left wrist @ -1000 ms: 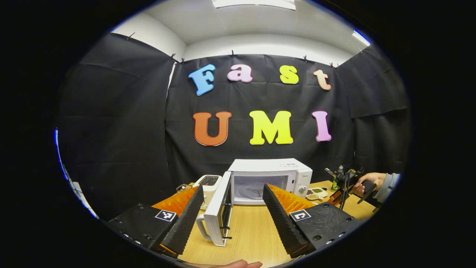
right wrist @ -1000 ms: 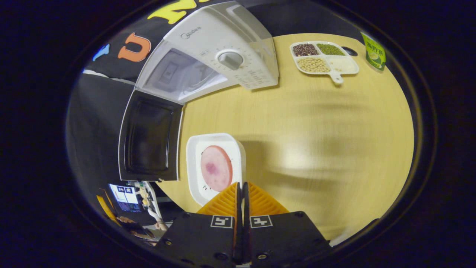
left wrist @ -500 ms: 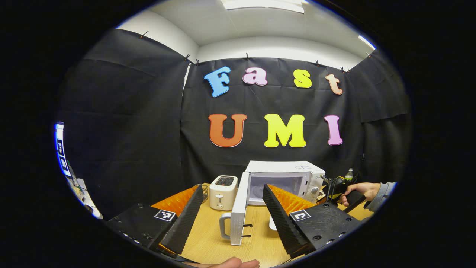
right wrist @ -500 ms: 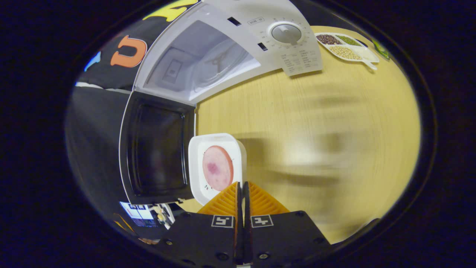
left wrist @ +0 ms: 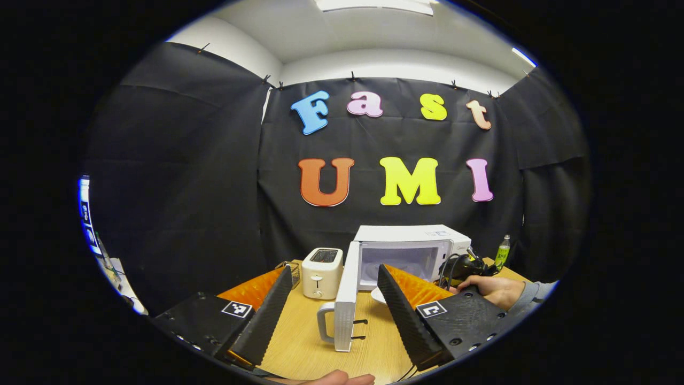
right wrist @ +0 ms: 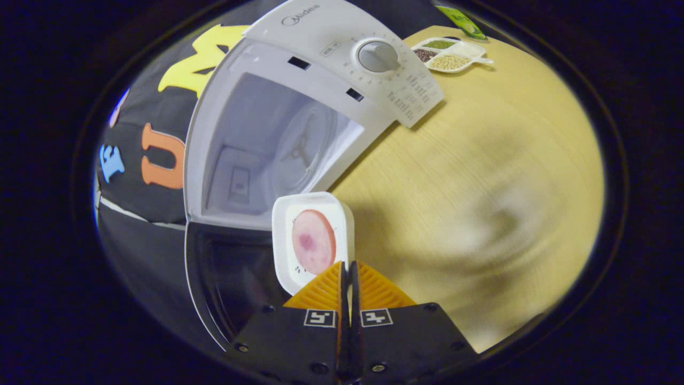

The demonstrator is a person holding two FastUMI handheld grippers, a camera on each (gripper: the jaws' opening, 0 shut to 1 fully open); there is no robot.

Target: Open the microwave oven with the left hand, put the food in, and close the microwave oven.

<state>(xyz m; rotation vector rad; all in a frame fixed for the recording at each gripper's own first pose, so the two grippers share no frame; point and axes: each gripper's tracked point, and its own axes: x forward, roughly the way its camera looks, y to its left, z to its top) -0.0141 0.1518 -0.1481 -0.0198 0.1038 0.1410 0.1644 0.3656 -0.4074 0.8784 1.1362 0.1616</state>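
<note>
We see a white toaster (left wrist: 321,265) standing on the wooden tabletop (left wrist: 304,342), a small wire basket (left wrist: 291,266) just beside it. Farther right stand a green bottle (left wrist: 502,251) and a divided tray of beans (right wrist: 448,49).

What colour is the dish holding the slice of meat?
White dish, clearest in the right gripper view.

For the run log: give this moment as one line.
door: open | right gripper: shut on dish, at microwave mouth | left gripper: open, idle
</note>
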